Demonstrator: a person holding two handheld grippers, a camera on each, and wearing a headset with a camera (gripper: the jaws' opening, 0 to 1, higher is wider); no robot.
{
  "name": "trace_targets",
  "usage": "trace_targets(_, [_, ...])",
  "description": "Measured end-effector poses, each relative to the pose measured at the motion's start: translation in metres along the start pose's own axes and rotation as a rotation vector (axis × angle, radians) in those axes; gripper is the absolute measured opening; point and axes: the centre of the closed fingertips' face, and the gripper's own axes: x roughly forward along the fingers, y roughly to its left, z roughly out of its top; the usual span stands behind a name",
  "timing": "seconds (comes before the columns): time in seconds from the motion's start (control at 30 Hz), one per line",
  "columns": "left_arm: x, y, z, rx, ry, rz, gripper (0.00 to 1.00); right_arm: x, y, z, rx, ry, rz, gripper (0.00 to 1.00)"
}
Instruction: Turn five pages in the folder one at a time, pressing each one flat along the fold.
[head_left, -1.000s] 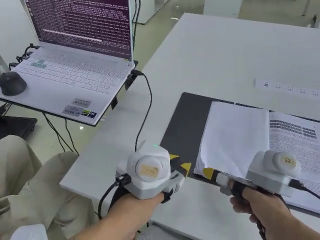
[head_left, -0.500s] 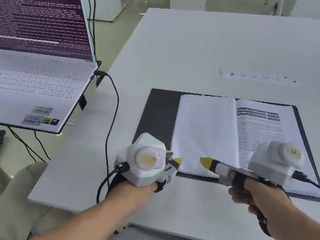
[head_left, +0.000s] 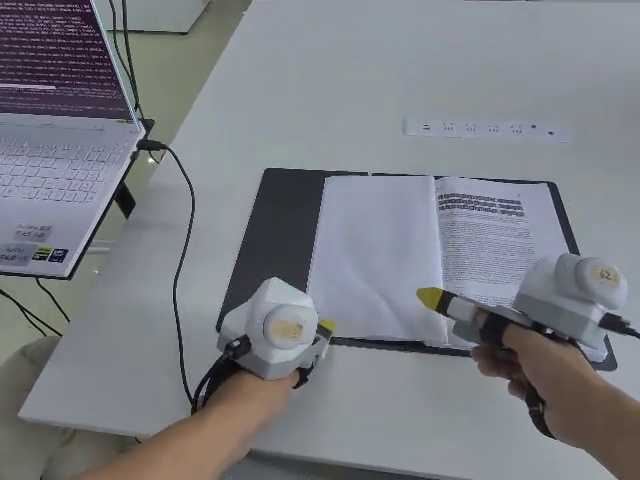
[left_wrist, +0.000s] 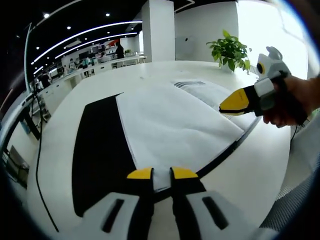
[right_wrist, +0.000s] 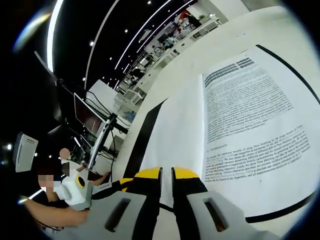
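**Folder open flat, both grippers at its near edge**

The folder (head_left: 280, 240) lies open on the white table (head_left: 330, 90), with a blank page (head_left: 375, 250) on the left and a printed page (head_left: 490, 250) on the right. The left gripper (head_left: 322, 328) sits at the blank page's near edge, jaws drawn almost together. Whether they nip the paper cannot be told. The right gripper (head_left: 430, 298) hangs over the near end of the fold, jaws nearly pressed together and holding nothing.

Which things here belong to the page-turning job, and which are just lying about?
Part of the job:
black folder
blank left page
printed right page
left tool
right tool

Just lying about:
laptop
power strip
black cable
potted plant
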Motion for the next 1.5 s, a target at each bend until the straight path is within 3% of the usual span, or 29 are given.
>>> trace_targets(0.1, [0.000,-0.001,0.002,0.036,0.001,0.001,0.11,0.004,-0.006,0.005,0.010,0.004,0.001,0.05])
trace_targets(0.37, [0.001,0.002,0.001,0.026,0.002,0.007,0.11,0.012,-0.005,0.013,0.049,0.018,-0.002,0.02])
trace_targets(0.53, [0.002,0.003,0.000,0.027,-0.005,0.017,0.11,0.026,-0.024,0.031,0.074,0.020,-0.009,0.00])
trace_targets(0.73, [0.004,0.003,-0.001,0.033,-0.001,0.021,0.11,0.043,-0.039,0.056,0.147,-0.014,-0.005,0.00])
trace_targets(0.8, [0.004,0.003,-0.002,0.033,0.000,0.024,0.11,0.049,-0.043,0.063,0.203,-0.027,0.001,0.00])
trace_targets(1.13, [0.004,0.002,-0.002,0.024,-0.012,0.035,0.11,0.071,-0.051,0.092,0.302,-0.091,0.031,0.00])
trace_targets(1.5, [0.004,0.002,-0.001,0.020,-0.022,0.035,0.11,0.091,-0.063,0.121,0.346,-0.148,0.014,0.00])
